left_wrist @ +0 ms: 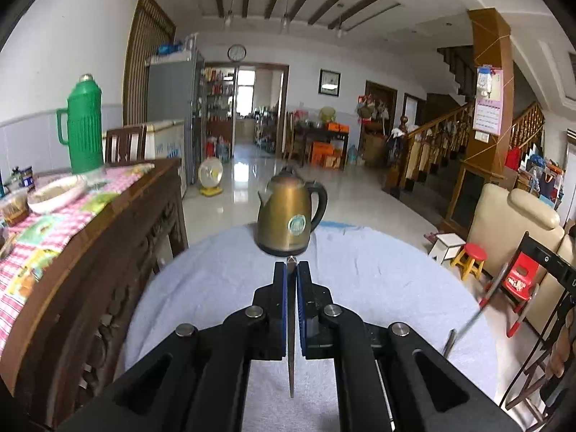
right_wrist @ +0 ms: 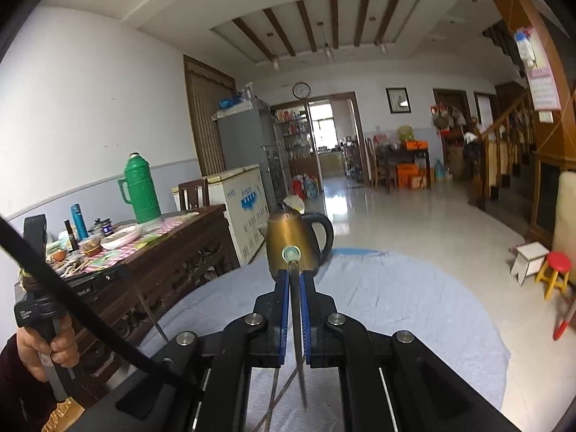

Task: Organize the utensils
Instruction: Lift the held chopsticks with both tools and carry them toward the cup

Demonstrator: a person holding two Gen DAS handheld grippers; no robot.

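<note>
Above the cloth-covered table [left_wrist: 378, 270] with a kettle [left_wrist: 288, 216], both grippers clamp thin utensils.

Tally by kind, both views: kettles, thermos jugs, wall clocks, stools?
Kettle: 1
Green thermos jug: 1
Wall clock: 1
Stools: 2, white stool and red-topped stool
Total: 5

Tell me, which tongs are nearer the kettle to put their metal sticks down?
Right, probably. The right tongs overlap the kettle in their view; the left tongs show bare cloth before it. Both grip metal sticks.
</note>
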